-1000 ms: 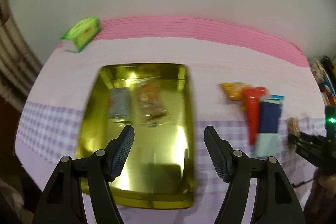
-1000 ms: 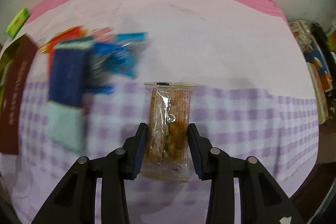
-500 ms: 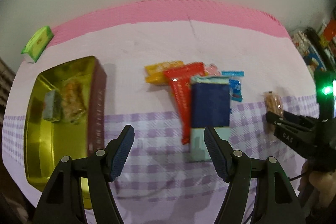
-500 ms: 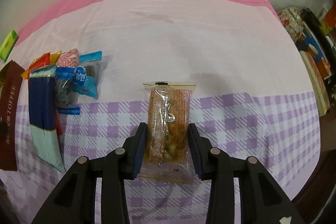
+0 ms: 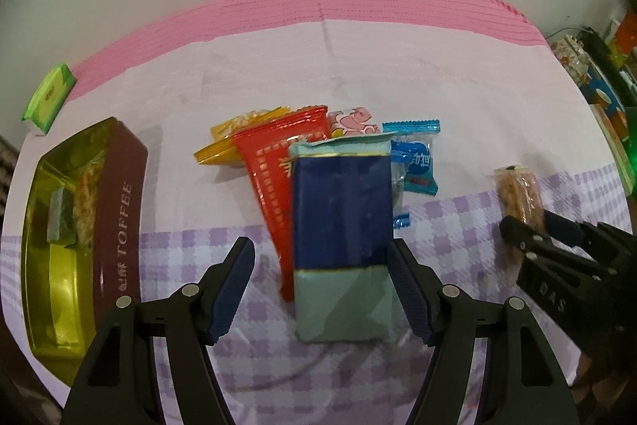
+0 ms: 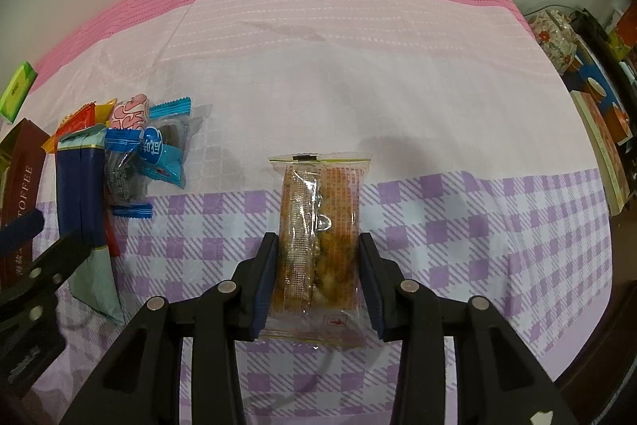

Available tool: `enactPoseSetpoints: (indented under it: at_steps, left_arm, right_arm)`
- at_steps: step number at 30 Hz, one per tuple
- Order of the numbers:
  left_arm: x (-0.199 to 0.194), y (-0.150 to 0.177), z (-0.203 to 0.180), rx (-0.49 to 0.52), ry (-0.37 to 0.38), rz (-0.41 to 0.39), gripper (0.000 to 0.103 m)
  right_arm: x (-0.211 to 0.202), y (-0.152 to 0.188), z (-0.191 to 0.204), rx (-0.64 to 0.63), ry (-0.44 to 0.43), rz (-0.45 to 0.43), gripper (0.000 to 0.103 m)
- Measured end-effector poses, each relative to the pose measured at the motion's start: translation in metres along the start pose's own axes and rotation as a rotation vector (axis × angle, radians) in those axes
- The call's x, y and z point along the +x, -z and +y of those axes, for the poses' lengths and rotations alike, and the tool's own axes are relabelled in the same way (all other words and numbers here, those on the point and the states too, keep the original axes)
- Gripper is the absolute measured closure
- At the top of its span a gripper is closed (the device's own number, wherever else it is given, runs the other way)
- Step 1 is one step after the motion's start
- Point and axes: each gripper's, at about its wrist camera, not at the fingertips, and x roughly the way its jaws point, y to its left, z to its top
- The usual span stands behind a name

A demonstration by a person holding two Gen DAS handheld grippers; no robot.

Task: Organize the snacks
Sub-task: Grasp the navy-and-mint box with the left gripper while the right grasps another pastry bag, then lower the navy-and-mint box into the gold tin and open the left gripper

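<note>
Left gripper (image 5: pixel 320 285) has swung right since half a second ago, so the blue packet (image 5: pixel 341 226) now sits between its spread fingers instead of off to the right, and the toffee tin (image 5: pixel 119 226) has slid toward the left edge. That packet lies on top of one red packet (image 5: pixel 278 170), with one yellow packet (image 5: pixel 235 142), one pink sweet (image 5: pixel 354 116) and one light-blue candy (image 5: pixel 416 162) behind on the tablecloth (image 5: pixel 398 66); two snacks show in the tin, and a green box (image 5: pixel 49 96) lies far left. Right gripper (image 6: pixel 318 277), unchanged from the earlier frame, pinches one clear-wrapped snack bar (image 6: pixel 318 226) between both fingers, above the checked cloth, well right of the snack pile.
</note>
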Motion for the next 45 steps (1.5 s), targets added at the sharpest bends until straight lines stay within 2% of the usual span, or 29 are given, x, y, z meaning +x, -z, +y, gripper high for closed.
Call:
enactPoseSetpoints:
  at_steps: [4,9,10,12,17,29,40,45]
  left_arm:
    - [0.006,-0.002,-0.007,0.013,-0.023,-0.004,0.034]
    - [0.017,-0.001,-0.001,0.001,-0.011,0.029,0.035]
    - [0.018,0.000,0.000,-0.004,-0.010,0.033,0.036]
    - [0.020,0.001,0.004,-0.014,0.002,0.043,0.046]
    - [0.018,0.005,0.008,-0.023,0.025,0.046,0.053]
    - [0.004,0.022,0.029,-0.028,0.084,0.053,0.053]
    - [-0.026,0.008,0.053,-0.052,0.068,0.006,0.053]
    - [-0.043,-0.004,0.083,-0.076,0.031,-0.026,0.053]
  right_arm:
    - [0.000,0.001,0.001,0.000,0.001,0.000,0.064]
    - [0.000,0.000,0.000,-0.001,-0.004,-0.002,0.064]
    - [0.000,0.000,0.000,-0.002,-0.004,-0.002,0.064]
    - [0.000,0.000,0.000,-0.001,-0.004,-0.003,0.064]
    - [0.001,0.000,0.000,-0.003,-0.004,-0.003,0.064]
    - [0.000,0.000,0.000,0.000,-0.005,-0.003,0.064]
    - [0.001,0.001,0.000,-0.003,-0.004,-0.005,0.064]
    - [0.001,0.001,0.000,-0.003,-0.004,-0.005,0.064]
